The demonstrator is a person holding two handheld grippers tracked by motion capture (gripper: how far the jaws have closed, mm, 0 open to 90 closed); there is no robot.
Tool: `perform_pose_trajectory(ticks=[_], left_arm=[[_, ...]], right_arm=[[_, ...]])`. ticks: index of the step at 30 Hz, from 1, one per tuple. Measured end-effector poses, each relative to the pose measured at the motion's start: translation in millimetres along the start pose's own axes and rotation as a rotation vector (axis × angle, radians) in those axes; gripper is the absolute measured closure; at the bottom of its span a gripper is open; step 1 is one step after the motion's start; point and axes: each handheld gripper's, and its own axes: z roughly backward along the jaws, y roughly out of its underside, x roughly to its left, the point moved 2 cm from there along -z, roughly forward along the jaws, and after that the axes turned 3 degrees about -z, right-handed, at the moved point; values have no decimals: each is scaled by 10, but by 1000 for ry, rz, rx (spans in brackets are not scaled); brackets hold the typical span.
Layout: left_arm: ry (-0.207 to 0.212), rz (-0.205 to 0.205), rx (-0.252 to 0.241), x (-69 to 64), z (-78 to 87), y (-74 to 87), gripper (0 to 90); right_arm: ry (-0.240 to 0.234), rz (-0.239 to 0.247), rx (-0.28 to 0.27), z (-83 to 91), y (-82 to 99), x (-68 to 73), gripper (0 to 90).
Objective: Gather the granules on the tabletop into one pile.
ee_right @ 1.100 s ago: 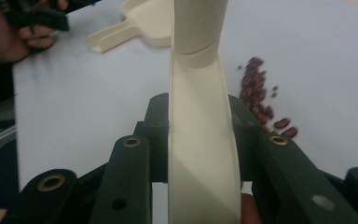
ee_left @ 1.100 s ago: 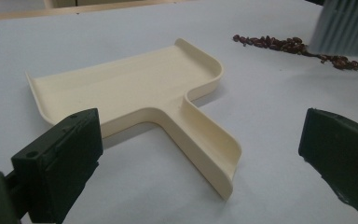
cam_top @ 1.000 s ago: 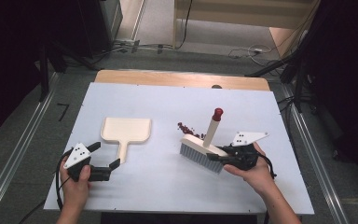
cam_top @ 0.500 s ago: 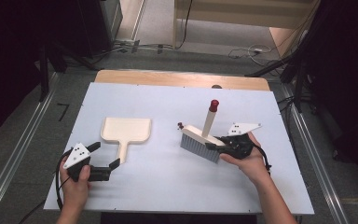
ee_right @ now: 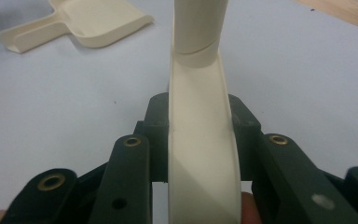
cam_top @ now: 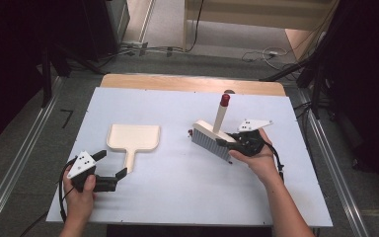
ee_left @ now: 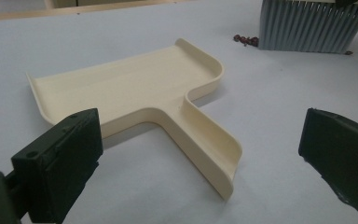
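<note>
broadly, the white surface (cam_top: 177, 197) carries everything. taking the cream dustpan (cam_top: 134, 138) as the landmark: it lies flat, its handle pointing toward the person. well to the right of the dustpan stands the hand brush (cam_top: 214, 140), its grey bristles down on the surface and its cream, red-tipped handle rising upward. the right gripper (cam_top: 237, 143), beyond the brush from the dustpan, has its jaws clamped on either side of the brush's cream back. the left gripper (cam_top: 112, 170) sits just at the dustpan's handle end, jaws wide apart and holding nothing. small dark red crumbs (ee_left: 244, 40) lie between the dustpan and the bristles.
</note>
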Motion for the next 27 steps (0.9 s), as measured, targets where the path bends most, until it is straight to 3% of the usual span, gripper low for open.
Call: perform_pose_trajectory(ticks=[6,12,18,27], left_arm=[[1,-1,-1,1,1,1,0],[-2,0,2,-3,-3,0,0],[-8,1,5,-7,-9,0,0],[-3,3,0,-2,-5,1,0]], right_arm=[[-75,24,-28,237,-46,84,649],[-125,75,18,446,120,-5,649],[-203,97,41,374,257,-79,649],[-194,59,1,192,199,-268,649]])
